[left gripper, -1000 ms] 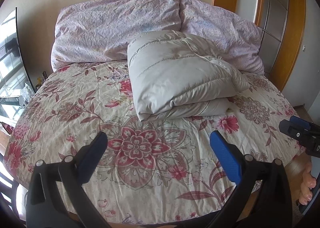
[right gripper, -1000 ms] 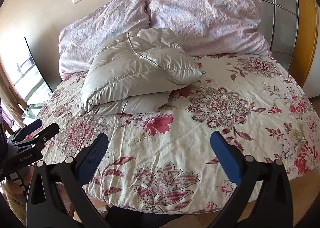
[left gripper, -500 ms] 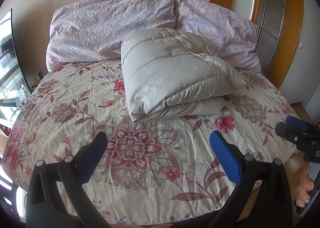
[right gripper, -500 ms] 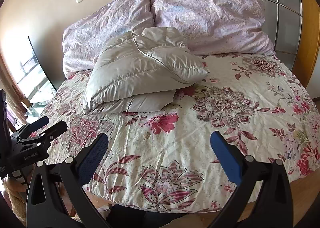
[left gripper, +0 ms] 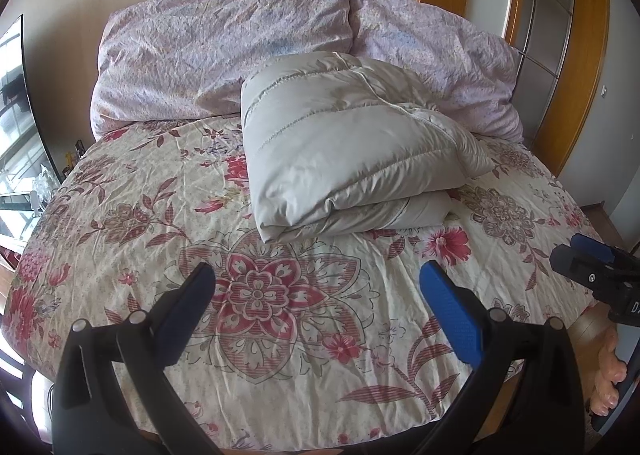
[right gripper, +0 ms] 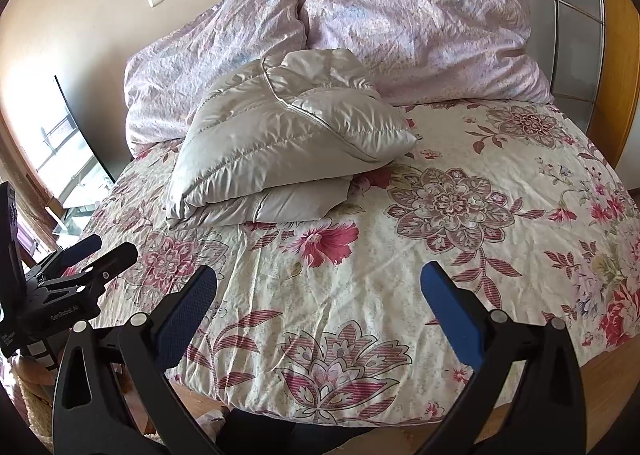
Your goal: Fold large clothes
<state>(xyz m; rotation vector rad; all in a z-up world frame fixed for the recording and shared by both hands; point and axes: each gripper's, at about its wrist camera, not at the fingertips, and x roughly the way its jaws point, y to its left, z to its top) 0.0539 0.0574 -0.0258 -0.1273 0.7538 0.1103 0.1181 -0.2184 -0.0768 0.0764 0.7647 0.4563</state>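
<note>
Both cameras are now showing the bed a little lower and nearer than a second ago, so both grippers are slowly coming forward over the near edge, while the folded jacket is staying in the same place.

The grey padded jacket is lying on the far half of the bed, folded into a thick bundle, with its far side resting against the two lilac pillows. One padded corner is sticking out to the right, and a thinner layer is showing under the near edge.

I am judging that the jacket is light and very soft, with a smooth, rather slippery shell. It is puffy, so it is probably springing open if nobody presses it down. A good place to take hold seems to be a stitched seam or the near folded edge, where the filling is thinner and the jaws can close well.

The left gripper is hovering above the floral bedcover near the foot of the bed, pointing toward the jacket, with its jaws standing wide apart and holding nothing. The right gripper is hovering in the same way to the right of it, its jaws also wide and empty. Both are well apart from the jacket. At the right edge of the left view, a hand is gripping the handle of the right gripper.
</note>
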